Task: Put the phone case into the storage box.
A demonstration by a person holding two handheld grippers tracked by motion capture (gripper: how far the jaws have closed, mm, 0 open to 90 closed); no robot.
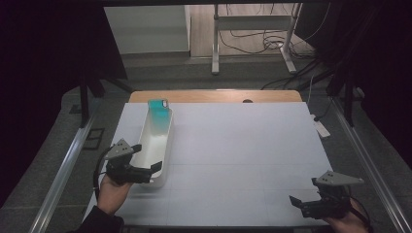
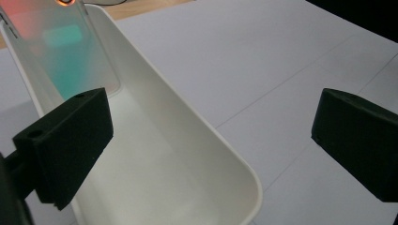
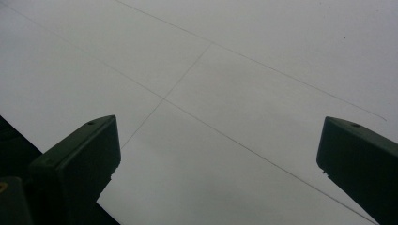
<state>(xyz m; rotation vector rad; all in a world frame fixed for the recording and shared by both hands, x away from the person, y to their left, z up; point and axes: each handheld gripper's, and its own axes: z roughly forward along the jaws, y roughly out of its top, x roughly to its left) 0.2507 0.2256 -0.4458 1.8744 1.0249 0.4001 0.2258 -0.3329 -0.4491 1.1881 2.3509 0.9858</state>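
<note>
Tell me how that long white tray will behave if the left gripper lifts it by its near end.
The white tray looks like thin rigid plastic, so probably light and stiff. It is long and the left gripper straddles only its near wall, so the far end, carrying the teal phone case, would likely sag. Its glossy wall may slip.

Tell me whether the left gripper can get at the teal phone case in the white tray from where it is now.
Probably yes. The left gripper is open, straddling the near end wall of the white tray. The teal phone case leans at the tray's far end, and the tray's floor between them looks bare, so nothing blocks a forward reach.
</note>
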